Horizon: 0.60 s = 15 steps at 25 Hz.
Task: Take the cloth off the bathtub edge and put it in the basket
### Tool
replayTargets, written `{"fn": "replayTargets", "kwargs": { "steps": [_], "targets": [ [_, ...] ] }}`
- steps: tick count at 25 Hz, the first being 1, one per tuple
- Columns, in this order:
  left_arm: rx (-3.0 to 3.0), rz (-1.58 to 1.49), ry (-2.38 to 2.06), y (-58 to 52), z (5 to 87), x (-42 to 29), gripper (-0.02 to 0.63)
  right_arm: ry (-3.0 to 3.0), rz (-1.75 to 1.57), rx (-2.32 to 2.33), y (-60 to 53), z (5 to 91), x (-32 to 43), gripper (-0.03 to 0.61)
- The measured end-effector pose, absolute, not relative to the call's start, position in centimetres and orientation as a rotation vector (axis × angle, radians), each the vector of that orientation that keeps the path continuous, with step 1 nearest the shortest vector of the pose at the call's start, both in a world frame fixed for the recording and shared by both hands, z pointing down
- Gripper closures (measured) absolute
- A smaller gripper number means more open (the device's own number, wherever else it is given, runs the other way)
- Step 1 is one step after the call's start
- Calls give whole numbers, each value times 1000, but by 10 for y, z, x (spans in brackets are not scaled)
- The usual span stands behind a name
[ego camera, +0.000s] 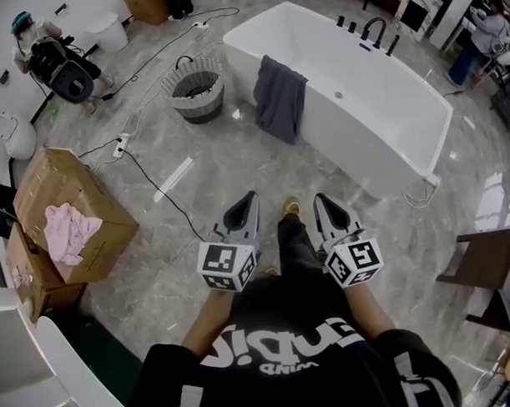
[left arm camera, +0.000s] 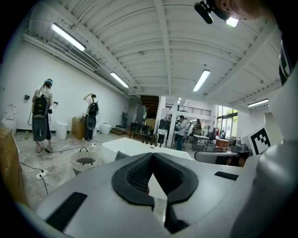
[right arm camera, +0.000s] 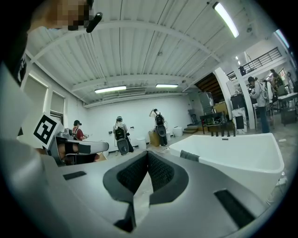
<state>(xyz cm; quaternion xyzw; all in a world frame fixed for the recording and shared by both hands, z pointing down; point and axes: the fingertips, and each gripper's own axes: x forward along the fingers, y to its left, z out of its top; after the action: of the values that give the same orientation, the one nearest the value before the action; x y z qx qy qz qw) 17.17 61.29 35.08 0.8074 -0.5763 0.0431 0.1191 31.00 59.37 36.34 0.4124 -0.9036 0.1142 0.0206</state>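
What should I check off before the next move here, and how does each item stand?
1. Cloth draped over bathtub edge: ok.
2. Basket upright on the floor beside the tub: ok.
3. Left gripper empty: ok, jaws shut.
4. Right gripper empty: ok, jaws shut.
5. Jaws open for a grasp: not ok.
6. Grippers at the cloth: not ok, both well short.

Left gripper view: the cloth (left arm camera: 120, 156) barely peeks out, most of it blocked by the left gripper (left arm camera: 152, 154) itself. In the right gripper view it's just a sliver on the bathtub (right arm camera: 233, 155) rim. In the head view, the basket (ego camera: 195, 89) interior is too dark to read.
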Motion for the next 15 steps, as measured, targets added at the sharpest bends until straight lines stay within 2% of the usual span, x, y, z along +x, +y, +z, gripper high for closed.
{"fn": "replayTargets", "kwargs": {
  "steps": [15],
  "targets": [
    [2334,133,-1687,465,351,135,600,-2793,386,1255,440,366,275,565]
  ]
}}
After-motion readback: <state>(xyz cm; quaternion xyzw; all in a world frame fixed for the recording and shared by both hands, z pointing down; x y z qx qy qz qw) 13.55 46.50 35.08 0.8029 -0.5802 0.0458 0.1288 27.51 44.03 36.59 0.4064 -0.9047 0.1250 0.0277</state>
